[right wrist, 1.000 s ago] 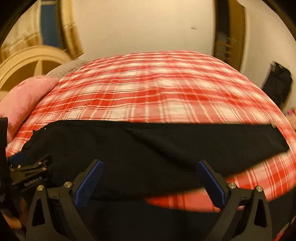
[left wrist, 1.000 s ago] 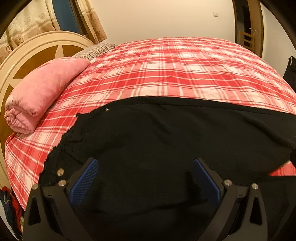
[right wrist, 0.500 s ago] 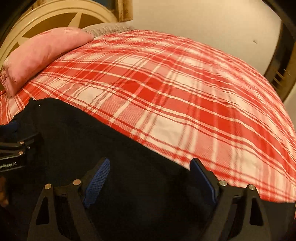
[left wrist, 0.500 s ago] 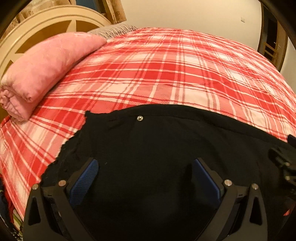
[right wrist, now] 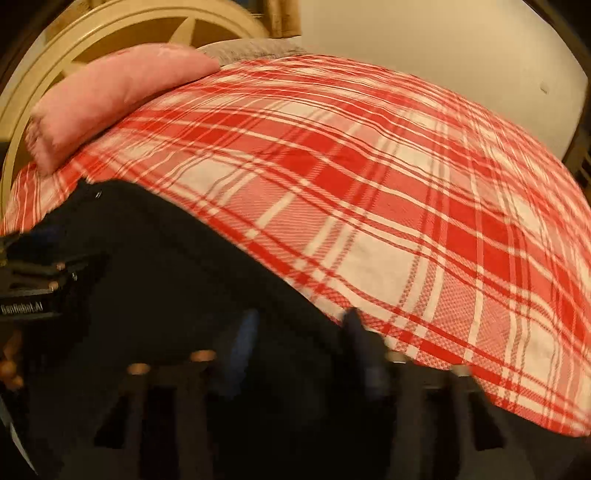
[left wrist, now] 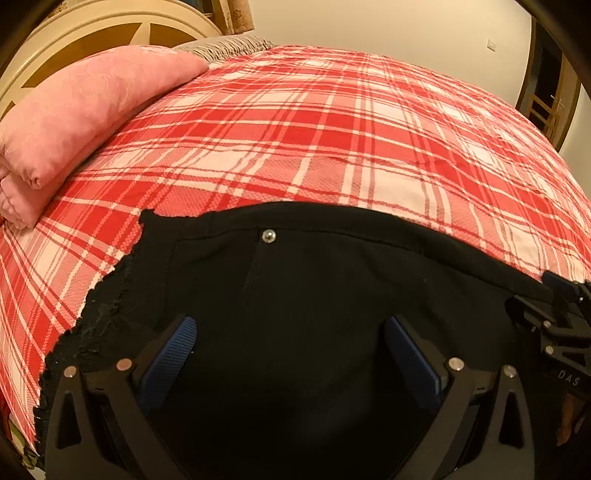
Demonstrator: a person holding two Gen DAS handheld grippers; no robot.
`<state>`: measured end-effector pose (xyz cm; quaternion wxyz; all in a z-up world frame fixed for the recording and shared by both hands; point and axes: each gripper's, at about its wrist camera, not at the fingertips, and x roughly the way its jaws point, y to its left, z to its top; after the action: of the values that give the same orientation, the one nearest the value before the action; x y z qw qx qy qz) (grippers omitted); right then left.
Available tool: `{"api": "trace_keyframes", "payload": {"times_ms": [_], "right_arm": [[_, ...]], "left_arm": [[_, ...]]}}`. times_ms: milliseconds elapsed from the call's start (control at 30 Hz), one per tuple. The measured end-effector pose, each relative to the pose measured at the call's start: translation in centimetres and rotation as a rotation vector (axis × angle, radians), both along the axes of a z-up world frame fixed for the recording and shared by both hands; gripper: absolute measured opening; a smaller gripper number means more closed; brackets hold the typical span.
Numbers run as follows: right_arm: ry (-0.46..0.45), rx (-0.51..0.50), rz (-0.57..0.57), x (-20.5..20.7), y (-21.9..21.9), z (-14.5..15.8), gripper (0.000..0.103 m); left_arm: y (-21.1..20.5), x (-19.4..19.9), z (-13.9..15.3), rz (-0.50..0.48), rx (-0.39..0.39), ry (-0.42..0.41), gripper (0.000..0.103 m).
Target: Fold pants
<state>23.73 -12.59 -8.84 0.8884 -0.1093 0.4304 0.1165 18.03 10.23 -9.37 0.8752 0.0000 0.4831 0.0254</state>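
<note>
In the left wrist view, black pants (left wrist: pixel 314 302) are seen spread flat across the near part of a bed covered with a red plaid sheet (left wrist: pixel 332 140), the waistband and its metal button (left wrist: pixel 268 236) lying toward 12 o'clock from the left gripper (left wrist: pixel 291 350). That gripper's blue-padded fingers (left wrist: pixel 168 354) are held wide apart above the cloth, with nothing between them. A rolled pink quilt (left wrist: pixel 85 110) is shown at 10 o'clock against a cream headboard (left wrist: pixel 92 33), and part of the right gripper (left wrist: pixel 557 317) is caught at 3 o'clock at the edge of the pants. In the right wrist view, blurred by motion, the pants (right wrist: pixel 166 295) fill the lower left, the sheet (right wrist: pixel 388 203) runs off toward 2 o'clock, and the left gripper (right wrist: pixel 33 288) appears at 9 o'clock. The right gripper's own fingers (right wrist: pixel 356 347) are smeared; they look closer together than the left's, but whether cloth is clamped cannot be told. Little of the job is judged done: the garment has been laid out, and no finished fold can be made out. The folding over and squaring up appear to remain.
</note>
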Motion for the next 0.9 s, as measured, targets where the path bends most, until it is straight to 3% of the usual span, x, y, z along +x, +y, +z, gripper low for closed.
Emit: {"api": "trace_keyframes", "payload": {"times_ms": [33, 133, 300, 467, 633, 767, 900], "right_arm": [[-0.001, -0.011, 0.009, -0.2, 0.3, 0.1, 0.019], [-0.014, -0.026, 0.014, -1.5, 0.7, 0.9, 0.008], [-0.092, 0.023, 0.042, -5.7, 0.7, 2.9, 0.007], [-0.131, 0.025, 0.087, -10.3, 1.8, 2.8, 0.006], [-0.186, -0.095, 0.133, -12.8, 4.1, 0.9, 0.006], [-0.222, -0.141, 0.147, -13.6, 4.7, 0.6, 0.006], [-0.232, -0.114, 0.157, -14.2, 4.2, 0.9, 0.006]], "left_arm": [[0.1, 0.0, 0.1, -0.006, -0.004, 0.003, 0.103], [0.8, -0.3, 0.7, -0.026, -0.034, 0.009, 0.103], [3.2, -1.6, 2.9, -0.023, -0.188, -0.021, 0.103], [3.5, -1.4, 4.6, 0.004, -0.137, -0.037, 0.103], [3.6, -0.2, 5.7, -0.013, -0.254, -0.029, 0.103], [2.2, 2.3, 4.6, -0.021, -0.298, 0.074, 0.103], [0.2, 4.9, 2.3, -0.012, -0.262, 0.219, 0.103]]}}
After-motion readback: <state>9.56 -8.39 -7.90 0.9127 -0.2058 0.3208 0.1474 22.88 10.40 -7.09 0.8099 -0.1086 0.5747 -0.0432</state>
